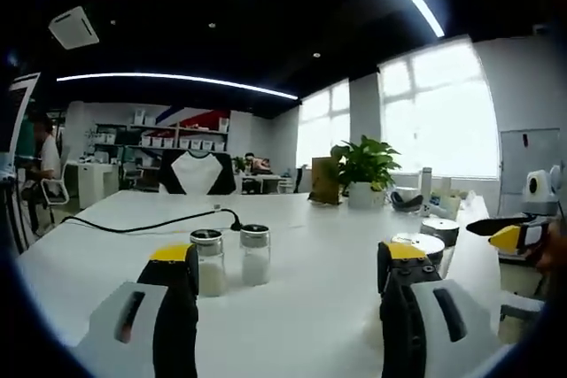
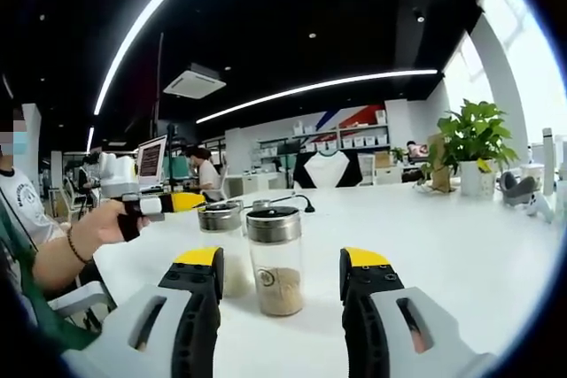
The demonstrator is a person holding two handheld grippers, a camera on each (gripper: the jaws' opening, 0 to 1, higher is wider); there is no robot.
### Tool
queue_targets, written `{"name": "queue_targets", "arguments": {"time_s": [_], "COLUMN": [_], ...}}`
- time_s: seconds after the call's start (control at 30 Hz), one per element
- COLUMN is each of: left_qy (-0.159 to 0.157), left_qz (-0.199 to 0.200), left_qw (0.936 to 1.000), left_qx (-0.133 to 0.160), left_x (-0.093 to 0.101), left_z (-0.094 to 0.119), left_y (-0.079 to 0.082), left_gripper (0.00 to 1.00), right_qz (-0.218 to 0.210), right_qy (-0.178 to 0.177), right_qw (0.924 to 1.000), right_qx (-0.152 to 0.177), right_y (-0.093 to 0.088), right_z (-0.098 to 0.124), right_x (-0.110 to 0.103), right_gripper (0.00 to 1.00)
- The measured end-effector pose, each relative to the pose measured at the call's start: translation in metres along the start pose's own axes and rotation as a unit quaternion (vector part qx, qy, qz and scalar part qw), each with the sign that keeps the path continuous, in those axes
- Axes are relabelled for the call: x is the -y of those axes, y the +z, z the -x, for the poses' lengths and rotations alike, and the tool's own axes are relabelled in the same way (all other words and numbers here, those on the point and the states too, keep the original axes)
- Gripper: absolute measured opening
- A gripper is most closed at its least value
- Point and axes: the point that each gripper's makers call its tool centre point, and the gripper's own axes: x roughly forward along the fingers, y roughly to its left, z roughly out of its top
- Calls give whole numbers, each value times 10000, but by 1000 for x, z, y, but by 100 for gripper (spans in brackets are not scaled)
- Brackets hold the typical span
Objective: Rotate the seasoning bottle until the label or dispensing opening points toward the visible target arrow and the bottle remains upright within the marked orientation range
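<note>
Two glass seasoning bottles with metal lids stand upright side by side on the white table. In the left gripper view they are the left bottle and the right bottle, just beyond my left gripper, which is wide open and holds nothing. In the right gripper view a bottle with tan powder stands between the jaws of my open right gripper, apart from both. The second bottle is behind it, partly hidden by the left jaw. A hand holds the left gripper at the left.
A black cable runs across the table behind the bottles. A potted plant and round white containers sit at the far right. The right gripper enters from the right edge. A seated person and shelves are in the background.
</note>
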Motion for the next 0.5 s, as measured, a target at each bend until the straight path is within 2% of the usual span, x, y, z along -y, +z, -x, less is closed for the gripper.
{"name": "queue_targets", "arguments": {"time_s": [0.13, 0.2, 0.27, 0.3, 0.5], "left_qy": [-47, -112, -205, -132, -138], "left_qz": [-81, -63, -247, -275, -527], "left_qw": [9999, 9998, 9991, 9991, 9983], "left_qx": [-89, -167, -285, -307, -225], "left_x": [-1, 1, 3, 0, -1], "left_z": [-20, -29, -38, -41, -65], "left_y": [-3, -7, -12, -14, -15], "left_gripper": [82, 76, 72, 73, 69], "right_qz": [-10, -13, -24, -27, -51], "right_qy": [10, 6, -14, -17, -42], "right_qw": [10000, 10000, 10000, 10000, 10000], "right_qx": [-2, 13, 36, 34, 36], "right_y": [2, 3, 3, 3, 2], "right_z": [-1, 0, 1, 1, 3], "right_x": [1, 1, 2, 2, 5], "right_gripper": [53, 53, 53, 53, 53]}}
